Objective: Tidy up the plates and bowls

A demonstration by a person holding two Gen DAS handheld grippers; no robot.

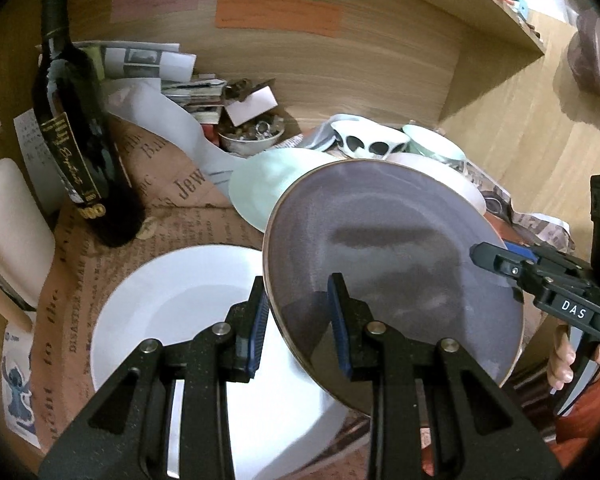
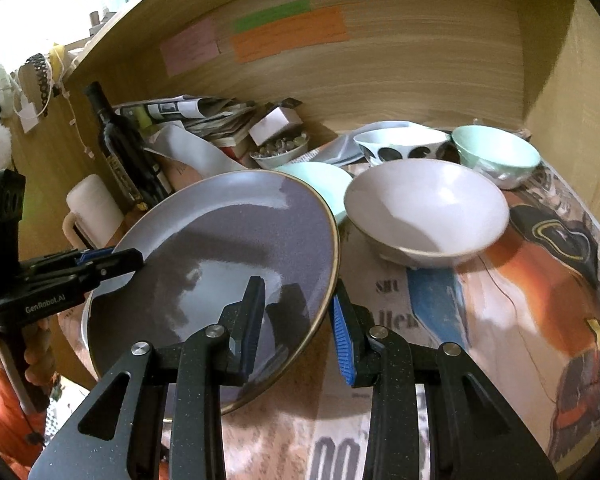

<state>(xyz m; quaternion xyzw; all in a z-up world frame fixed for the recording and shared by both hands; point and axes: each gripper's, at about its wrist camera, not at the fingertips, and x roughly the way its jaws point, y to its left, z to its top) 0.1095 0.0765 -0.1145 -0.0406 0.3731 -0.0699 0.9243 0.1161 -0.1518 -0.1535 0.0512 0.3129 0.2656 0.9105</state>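
Grey-purple plate point(image 1: 396, 256) tilted in the air above a white plate point(image 1: 172, 312) on the newspaper-covered surface point(image 2: 500, 300), left gripper point(image 1: 300, 324) fingers clamped on its near-left rim, right gripper point(image 2: 300, 328) fingers clamped on its right rim, white bowl point(image 2: 428, 216) beside it.

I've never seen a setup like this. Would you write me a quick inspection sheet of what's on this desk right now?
Surface: wooden desk nook, covered with printed newspaper sheets.
Job's things: grey-purple round plate held tilted above the white round plate; mint plate, large white bowl, black-spotted white bowl, mint-green bowl behind.
Clutter: dark wine bottle, stacked papers, small dish of oddments.
Grippers: left gripper and right gripper each clamp the grey-purple plate's rim.
Cables: nothing seen.
Surroundings: coloured paper notes on the wooden back wall.
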